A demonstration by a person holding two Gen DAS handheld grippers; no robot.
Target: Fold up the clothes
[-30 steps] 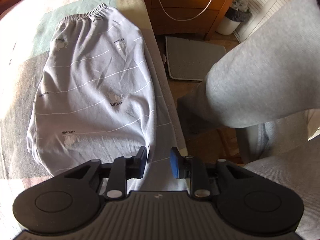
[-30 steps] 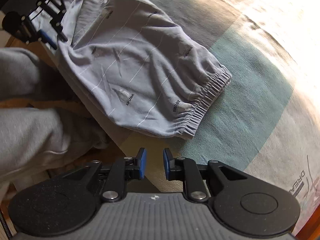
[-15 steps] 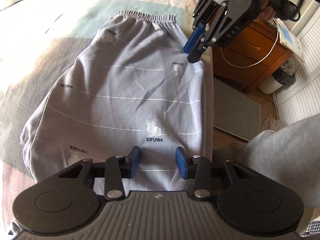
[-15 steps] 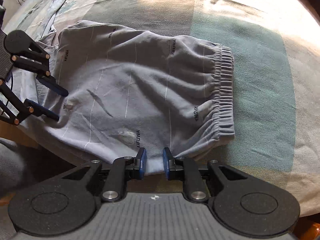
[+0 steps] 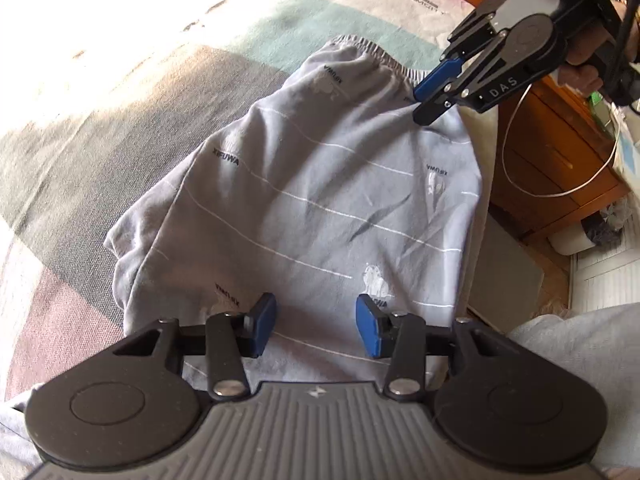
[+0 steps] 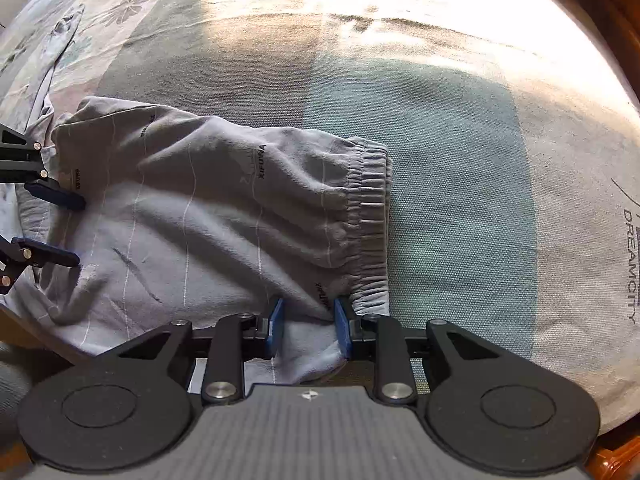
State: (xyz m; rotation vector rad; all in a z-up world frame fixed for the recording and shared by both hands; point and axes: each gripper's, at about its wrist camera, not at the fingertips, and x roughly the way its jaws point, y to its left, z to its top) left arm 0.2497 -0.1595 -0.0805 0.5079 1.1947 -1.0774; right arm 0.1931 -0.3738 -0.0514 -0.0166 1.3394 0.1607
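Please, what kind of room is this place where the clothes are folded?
Most likely a bedroom. The grey shorts lie on a bed with a patterned sheet, and a wooden bedside cabinet stands next to it.

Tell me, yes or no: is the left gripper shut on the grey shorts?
No: the left gripper stands wide open over the grey shorts, cloth showing between its blue pads.

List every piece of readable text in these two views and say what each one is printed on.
"XIFUWA": repeated print on the grey shorts, clearest at their left edge; several copies are upside down or creased, and one is half hidden by the left claw.
"DREAMCITY": on the bed sheet, near its right edge in the right wrist view; also faint at the top of the left wrist view.
"DAS": on a finger of the right claw.
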